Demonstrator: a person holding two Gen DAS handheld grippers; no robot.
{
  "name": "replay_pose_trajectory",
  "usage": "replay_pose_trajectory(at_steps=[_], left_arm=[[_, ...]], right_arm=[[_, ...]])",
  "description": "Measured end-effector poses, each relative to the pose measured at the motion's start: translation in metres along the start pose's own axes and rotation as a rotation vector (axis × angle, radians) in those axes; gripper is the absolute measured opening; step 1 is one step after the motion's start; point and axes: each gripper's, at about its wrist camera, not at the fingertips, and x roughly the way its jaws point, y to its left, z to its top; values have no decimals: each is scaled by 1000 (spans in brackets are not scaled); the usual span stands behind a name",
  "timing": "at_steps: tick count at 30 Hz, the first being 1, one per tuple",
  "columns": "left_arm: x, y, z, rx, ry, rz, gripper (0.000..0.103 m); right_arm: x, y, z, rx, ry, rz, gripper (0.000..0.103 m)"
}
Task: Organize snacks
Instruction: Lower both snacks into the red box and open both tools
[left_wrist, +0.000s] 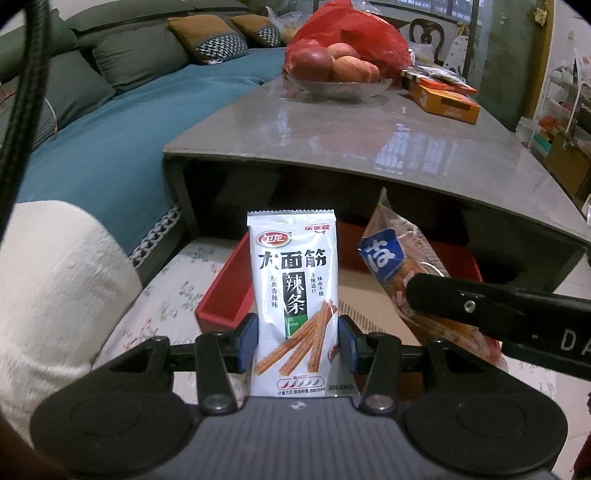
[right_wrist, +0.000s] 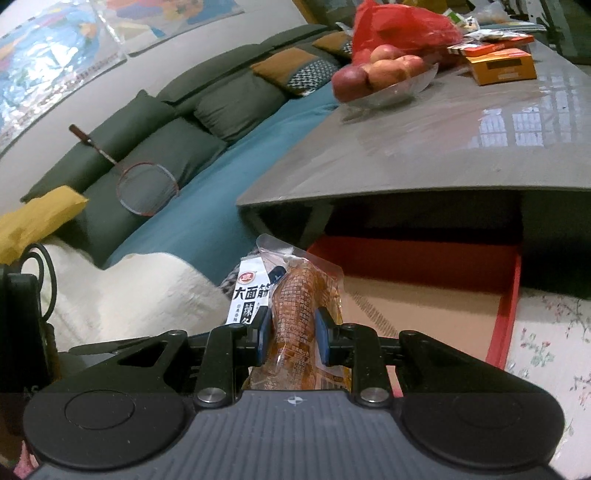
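Observation:
My left gripper (left_wrist: 297, 341) is shut on a white spicy-strip snack packet (left_wrist: 295, 288) and holds it upright above the left end of a red box (left_wrist: 221, 291). My right gripper (right_wrist: 292, 338) is shut on a clear packet of brown snack (right_wrist: 299, 314) with a blue label. That packet also shows in the left wrist view (left_wrist: 402, 273), to the right of the white one, with the right gripper's finger (left_wrist: 461, 301) across it. The white packet shows in the right wrist view (right_wrist: 245, 295), just left of the brown one. The red box (right_wrist: 506, 314) has a bare cardboard floor.
The box sits on a floral cloth (left_wrist: 173, 291) partly under a grey coffee table (left_wrist: 369, 133). On the table are a glass bowl of apples (left_wrist: 332, 70), a red bag (left_wrist: 347, 29) and orange boxes (left_wrist: 447, 99). A sofa with cushions (right_wrist: 177, 140) and a racket (right_wrist: 147, 188) is on the left.

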Motion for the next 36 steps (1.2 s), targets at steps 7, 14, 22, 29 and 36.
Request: replay_pose_trajectory(at_steps=[7, 14, 22, 29, 36], left_arm=[[24, -10, 16, 42, -12, 14, 39], [52, -7, 20, 45, 25, 19, 39], [71, -6, 21, 54, 39, 30, 39], [87, -8, 19, 65, 70, 44, 39], [93, -10, 18, 76, 95, 53, 40]], right_arm=[[21, -19, 11, 18, 7, -52, 32], [49, -33, 15, 16, 39, -116, 32], [62, -44, 12, 23, 61, -163, 33], [69, -51, 6, 20, 92, -199, 33], [77, -54, 3, 11, 120, -218, 36]])
